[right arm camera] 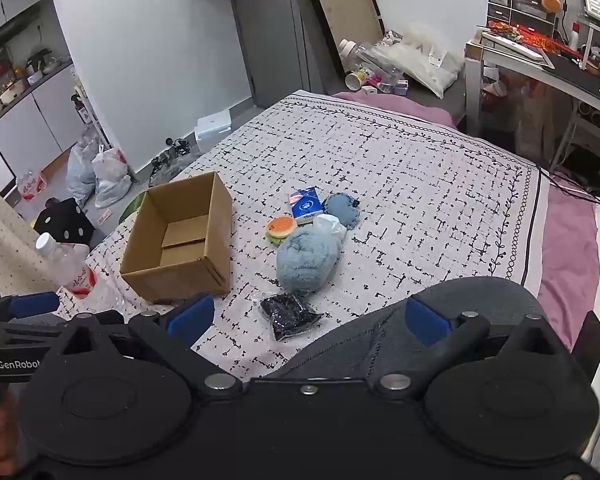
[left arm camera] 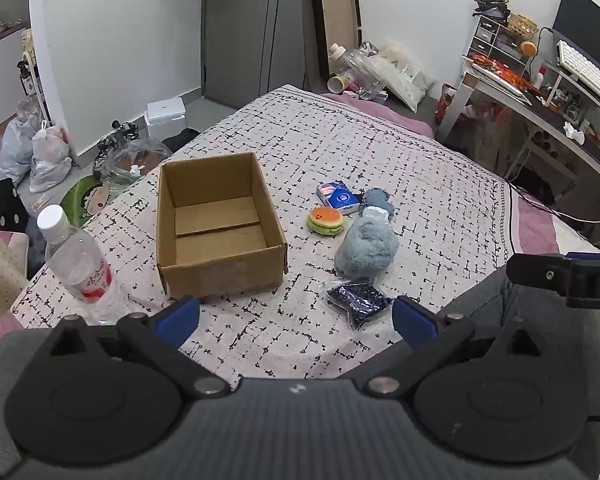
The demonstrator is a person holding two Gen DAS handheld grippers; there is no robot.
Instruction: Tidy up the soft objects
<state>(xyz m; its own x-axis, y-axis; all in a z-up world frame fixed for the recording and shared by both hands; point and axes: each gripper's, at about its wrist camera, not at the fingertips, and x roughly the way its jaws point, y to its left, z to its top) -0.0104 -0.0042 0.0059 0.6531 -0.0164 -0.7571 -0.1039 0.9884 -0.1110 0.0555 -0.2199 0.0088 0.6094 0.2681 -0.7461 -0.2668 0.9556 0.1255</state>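
Note:
An open, empty cardboard box (left arm camera: 216,224) (right arm camera: 180,244) stands on the bed. To its right lies a cluster of soft things: a burger toy (left arm camera: 326,220) (right arm camera: 281,229), a blue tissue pack (left arm camera: 338,197) (right arm camera: 305,205), a fluffy grey-blue bundle (left arm camera: 366,250) (right arm camera: 306,260), a small blue pouch (left arm camera: 376,200) (right arm camera: 342,208), a white plastic wrap (left arm camera: 375,213) (right arm camera: 330,224), and a dark packet (left arm camera: 358,302) (right arm camera: 290,316). My left gripper (left arm camera: 296,320) is open and empty, held above the bed near the box's front. My right gripper (right arm camera: 310,320) is open and empty, near the dark packet.
A water bottle (left arm camera: 80,260) (right arm camera: 70,268) stands at the bed's left edge beside the box. The patterned bedspread (left arm camera: 380,152) covers the bed. A grey cushion (right arm camera: 440,320) lies at the near right. A desk (left arm camera: 540,92) stands at the right; bags and clutter lie on the floor at the left.

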